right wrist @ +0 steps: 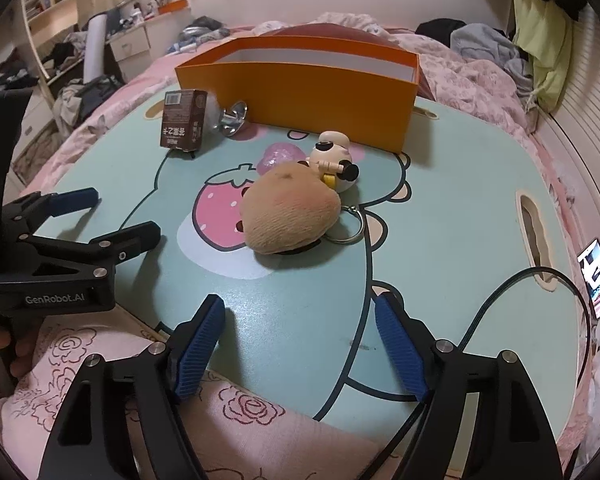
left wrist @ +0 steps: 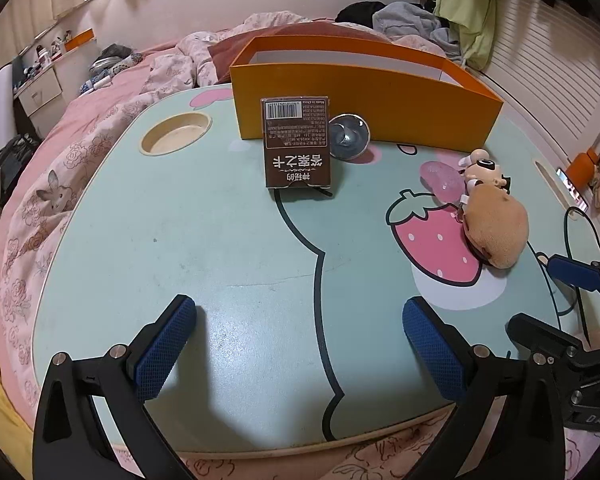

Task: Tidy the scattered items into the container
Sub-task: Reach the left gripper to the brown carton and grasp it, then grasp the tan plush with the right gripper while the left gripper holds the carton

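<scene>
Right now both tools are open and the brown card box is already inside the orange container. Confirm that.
Not quite. The brown card box is not inside; it stands on the table in front of the orange container, as the left wrist view shows. Both the left tool and right tool are open.

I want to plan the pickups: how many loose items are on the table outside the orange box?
5: brown card box and shiny metal piece before the orange box; pink translucent piece, cartoon figure and tan plush clustered together. More may hide behind these.
</scene>
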